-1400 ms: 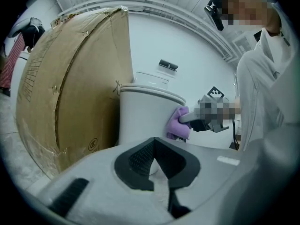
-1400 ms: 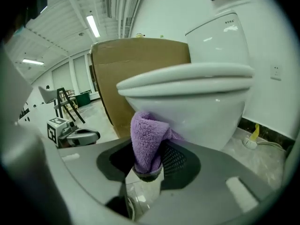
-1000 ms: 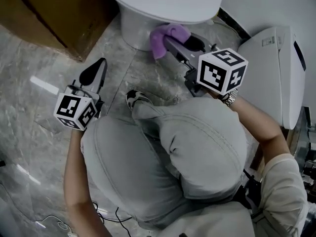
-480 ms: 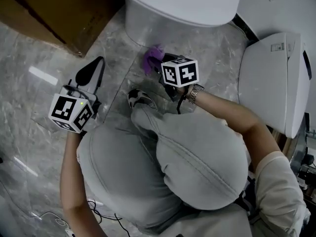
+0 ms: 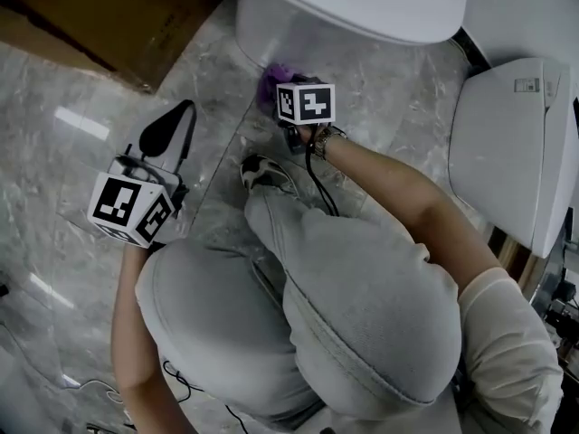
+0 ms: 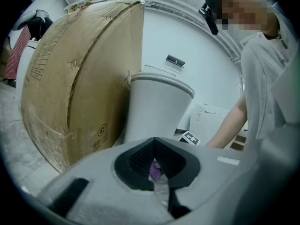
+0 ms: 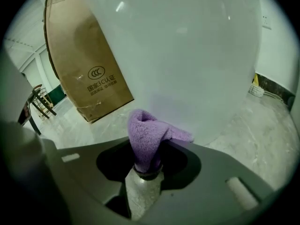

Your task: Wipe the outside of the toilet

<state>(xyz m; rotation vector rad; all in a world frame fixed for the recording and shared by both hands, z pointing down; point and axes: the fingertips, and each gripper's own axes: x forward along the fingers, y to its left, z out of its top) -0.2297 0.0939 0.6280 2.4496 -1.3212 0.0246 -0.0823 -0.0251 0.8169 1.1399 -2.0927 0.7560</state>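
Since the frame one second earlier, the right gripper [image 7: 146, 167] has swung from a flat, oblique reach to a steeper one, and its marker cube [image 5: 306, 103] now sits over the jaws in the head view. The cloth has travelled with it along the lower front of the bowl. The left gripper has barely shifted.

The toilet [image 5: 308, 25] stands at the far edge of the marble floor [image 5: 63, 125], with a cardboard box [image 5: 118, 16] beside it at the far left. A second white toilet unit [image 5: 511, 143] lies along the right edge.

The left gripper [image 5: 184, 116] hovers over the floor, well apart from the toilet, its jaws together on nothing.

The right gripper's jaws clamp the purple cloth [image 7: 149, 135], whose folded tip appears pressed to the bowl's outer wall.

Progress: wiping is under way low on the front. No residue or wet trace shows, so the covered area cannot be judged. The sides, rim and rear probably remain.
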